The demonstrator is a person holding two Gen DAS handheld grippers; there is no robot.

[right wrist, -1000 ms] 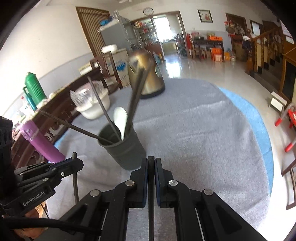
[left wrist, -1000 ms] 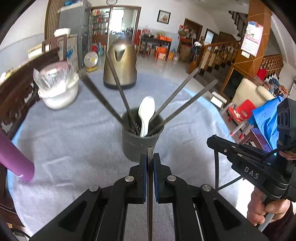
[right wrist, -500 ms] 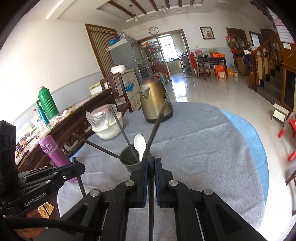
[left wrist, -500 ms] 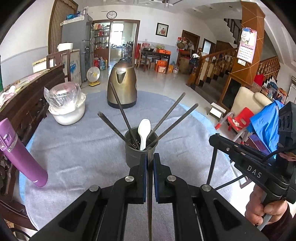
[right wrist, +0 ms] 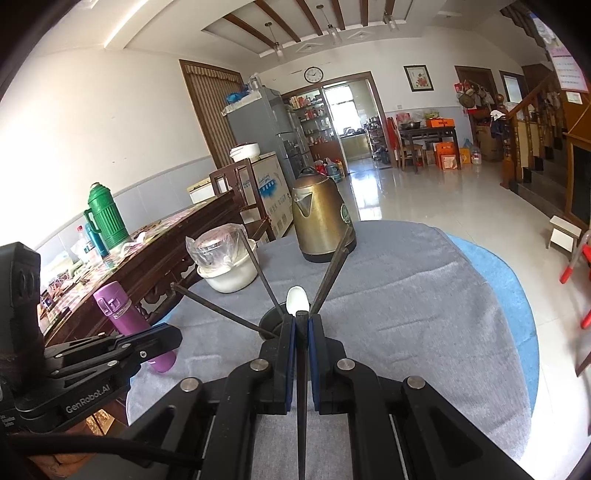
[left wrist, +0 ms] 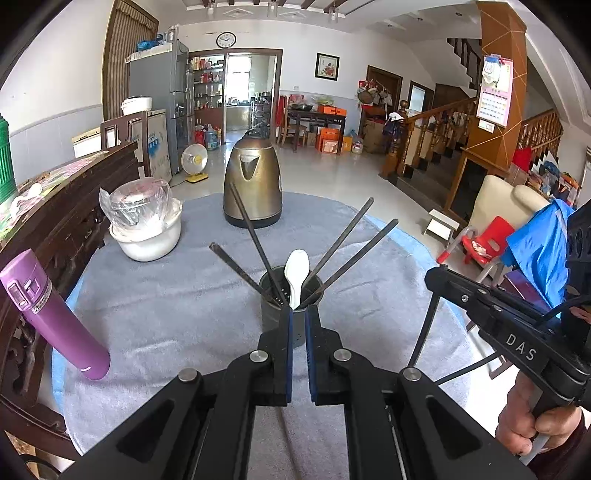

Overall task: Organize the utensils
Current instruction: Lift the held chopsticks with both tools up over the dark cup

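Mid-bench, holder [left wrist: 286, 314] has four chopsticks + spoon [left wrist: 298, 273]. Left claw [left wrist: 298, 314] shut, grip unclear; right claw [right wrist: 302, 321] clamps one chopstick [right wrist: 302, 387], not yet in.

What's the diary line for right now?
right hand-held gripper: shut on chopstick | left hand-held gripper: shut | utensil holder: four chopsticks, white spoon

— What sort of room is it?
— A big hall: white walls [right wrist: 110, 122], glossy pale tiled floor [right wrist: 424, 195], beamed ceiling [right wrist: 295, 26] with hanging lamps.
— Furniture?
— A grey fridge [left wrist: 162, 92] beside a bright kitchen doorway [left wrist: 240, 92], with a round clock [left wrist: 226, 39] above it. A dark carved sideboard [right wrist: 177, 251] stands on the left, a wooden staircase [left wrist: 443, 129] on the right.
— Light?
— Daylight, glaring off the tiles.
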